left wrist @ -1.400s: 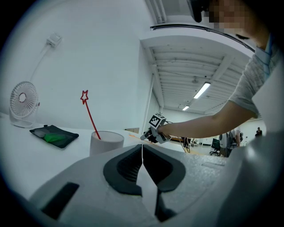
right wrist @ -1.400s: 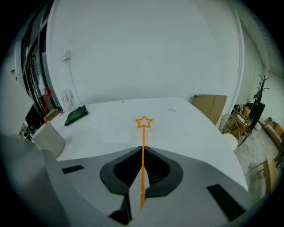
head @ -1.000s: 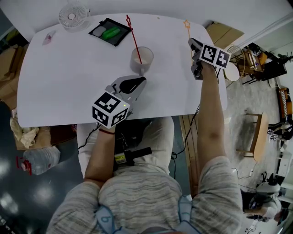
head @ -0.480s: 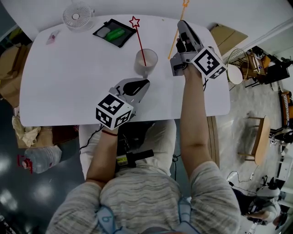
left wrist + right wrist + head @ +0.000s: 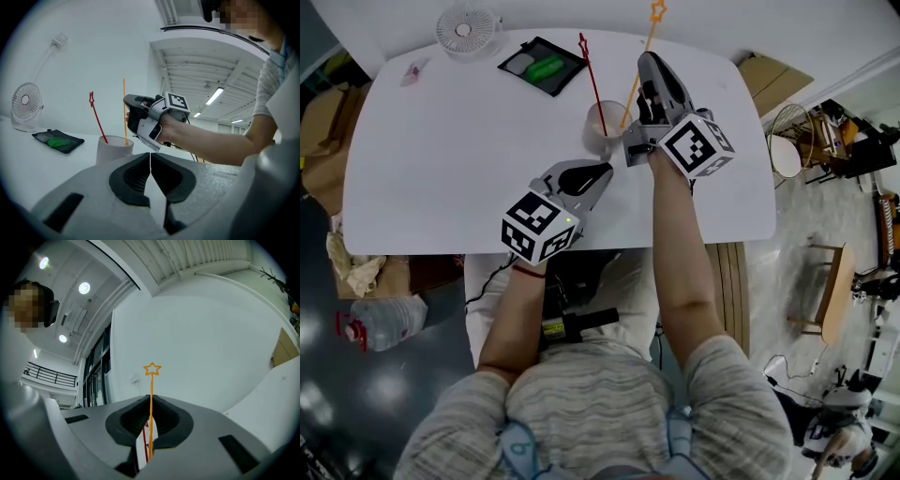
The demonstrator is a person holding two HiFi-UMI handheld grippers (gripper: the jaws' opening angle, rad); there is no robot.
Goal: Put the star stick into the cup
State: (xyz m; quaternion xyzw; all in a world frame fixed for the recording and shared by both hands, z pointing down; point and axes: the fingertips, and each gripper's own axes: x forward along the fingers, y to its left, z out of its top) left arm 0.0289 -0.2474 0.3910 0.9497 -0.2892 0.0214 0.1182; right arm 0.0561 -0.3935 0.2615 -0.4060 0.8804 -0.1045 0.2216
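A white cup stands on the white table with a red star stick leaning in it. My right gripper is just right of the cup, shut on an orange star stick. That stick stands nearly upright, star end up, and its lower tip is at the cup's right rim. In the right gripper view the orange star stick runs up between the jaws of the right gripper. My left gripper rests near the table's front edge, shut and empty, below the cup.
A small white fan stands at the far left of the table. A black tray holding a green thing lies left of the cup. A small pink item lies near the left edge. Boxes and stools stand on the floor around.
My right gripper has lifted the orange star stick from the table's right side and carried it left to the cup, turning it upright. The left gripper has stayed put.
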